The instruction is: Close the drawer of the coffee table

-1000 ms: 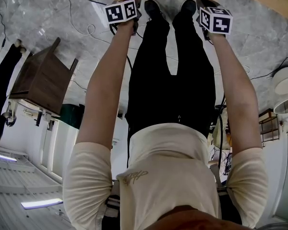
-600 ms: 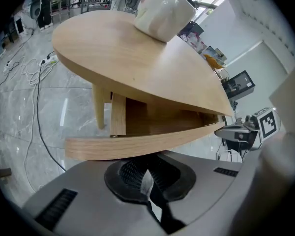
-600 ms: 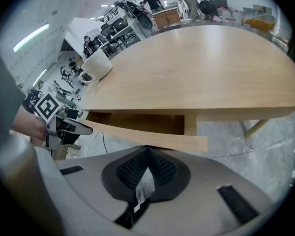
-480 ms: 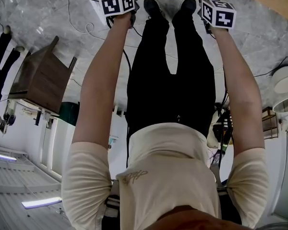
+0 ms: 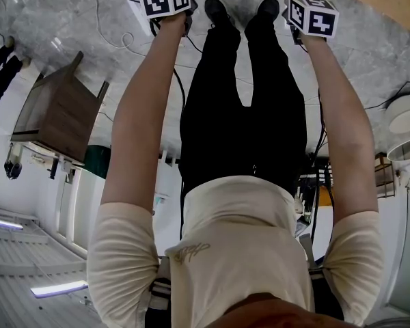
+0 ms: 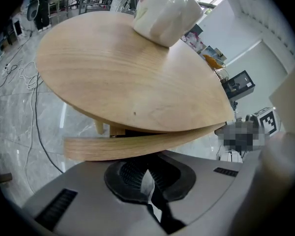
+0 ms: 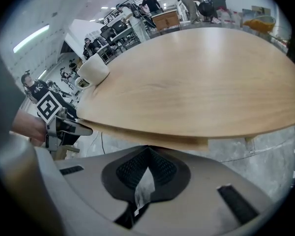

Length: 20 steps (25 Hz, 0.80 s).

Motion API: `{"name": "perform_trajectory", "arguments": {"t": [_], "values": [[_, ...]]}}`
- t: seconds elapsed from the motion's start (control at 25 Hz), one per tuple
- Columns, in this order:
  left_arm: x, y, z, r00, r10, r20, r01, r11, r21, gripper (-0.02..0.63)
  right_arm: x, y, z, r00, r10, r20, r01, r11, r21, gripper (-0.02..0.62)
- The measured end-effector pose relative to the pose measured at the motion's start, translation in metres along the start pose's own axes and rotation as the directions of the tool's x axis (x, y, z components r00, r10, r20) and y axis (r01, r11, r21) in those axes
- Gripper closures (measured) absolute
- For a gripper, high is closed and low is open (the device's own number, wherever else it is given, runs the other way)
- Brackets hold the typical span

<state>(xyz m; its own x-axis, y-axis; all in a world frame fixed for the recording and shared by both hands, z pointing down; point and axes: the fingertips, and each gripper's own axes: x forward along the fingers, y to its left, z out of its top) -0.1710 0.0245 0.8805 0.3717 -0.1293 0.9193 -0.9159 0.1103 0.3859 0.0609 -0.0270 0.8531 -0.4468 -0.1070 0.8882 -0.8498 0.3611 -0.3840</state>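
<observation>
Left gripper [image 6: 147, 173] fingers were together, empty, tips at the drawer [image 6: 137, 145] front under the desk [image 6: 128, 77]. Right gripper [image 7: 147, 166]: same, together, tips at the drawer.

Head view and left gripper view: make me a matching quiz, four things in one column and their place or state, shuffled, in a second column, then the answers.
Things
1. white mug
2. curved light-wood drawer front
3. dark brown wooden cabinet
4. left claw

Place or state
A. shut, nothing between
B. on the grey marble floor, off to one side
C. on the round light-wood tabletop
D. just under the tabletop's edge

Pairs: 1-C, 2-D, 3-B, 4-A
</observation>
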Motion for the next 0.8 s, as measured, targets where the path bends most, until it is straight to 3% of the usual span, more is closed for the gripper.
{"name": "perform_trajectory", "arguments": {"t": [0.48, 0.8], "values": [[0.003, 0.001, 0.014, 1.0, 0.001, 0.003, -0.001, 1.0, 0.01, 0.601, 0.004, -0.003, 0.014, 1.0, 0.01, 0.011, -0.01, 1.0, 0.0, 0.601], [-0.001, -0.018, 0.011, 1.0, -0.018, 0.025, 0.014, 0.992, 0.128, 0.601, -0.003, -0.008, 0.012, 1.0, -0.016, 0.023, 0.015, 0.998, 0.06, 0.6]]}}
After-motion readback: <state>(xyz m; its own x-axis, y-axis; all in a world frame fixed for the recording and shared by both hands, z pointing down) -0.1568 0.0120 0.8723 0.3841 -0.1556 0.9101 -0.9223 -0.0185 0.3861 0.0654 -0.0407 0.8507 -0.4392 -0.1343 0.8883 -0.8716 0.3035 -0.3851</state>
